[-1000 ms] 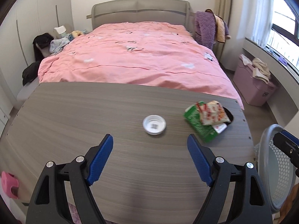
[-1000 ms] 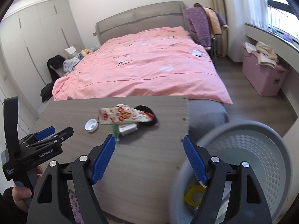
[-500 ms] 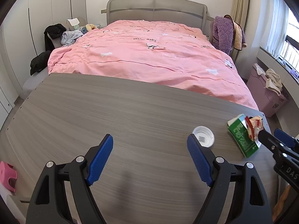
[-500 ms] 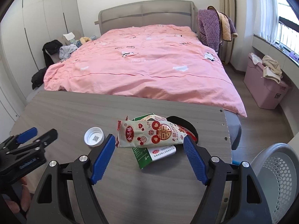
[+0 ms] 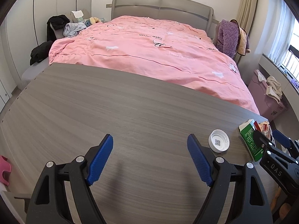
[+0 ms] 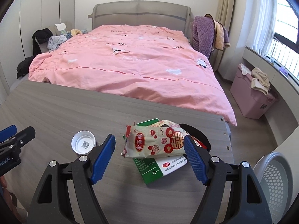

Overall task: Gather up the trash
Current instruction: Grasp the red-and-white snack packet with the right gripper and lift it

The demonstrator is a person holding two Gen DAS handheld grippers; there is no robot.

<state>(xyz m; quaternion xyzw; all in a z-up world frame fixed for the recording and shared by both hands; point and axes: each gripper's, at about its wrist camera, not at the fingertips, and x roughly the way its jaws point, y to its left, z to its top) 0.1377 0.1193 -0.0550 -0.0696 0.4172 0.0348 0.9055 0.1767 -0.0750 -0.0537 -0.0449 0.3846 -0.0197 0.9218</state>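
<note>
Here the left gripper (image 5: pixel 150 157) sat at the bottom centre of the left wrist view, its blue pads wide apart with only bare table (image 5: pixel 93 108) between them; it held nothing. Just right of its right pad lay the white cap (image 5: pixel 218 140), open side up, a printed code inside. Further right, at the frame's edge, the green box (image 5: pixel 250 141) showed, partly behind the right gripper's tips.

In the right wrist view, the left gripper's tip (image 6: pixel 18 136) poked in at the left edge. The cap (image 6: pixel 83 144) lay in the lower left, just beside the left finger (image 6: pixel 102 156) of the right gripper (image 6: pixel 149 156). That gripper's pads stood well apart, and the red-and-white wrapper (image 6: pixel 155 141) lay between them in the lower centre, seemingly not pressed by either pad; whether the right pad touched its end could not be told. The wrapper rested on the box (image 6: pixel 153 169), and a black thing (image 6: pixel 196 132) showed behind both. At the lower right edge stood the grey basket (image 6: pixel 274 177), beside the table's corner. The pink bed (image 6: pixel 127 65) filled the upper middle.
</note>
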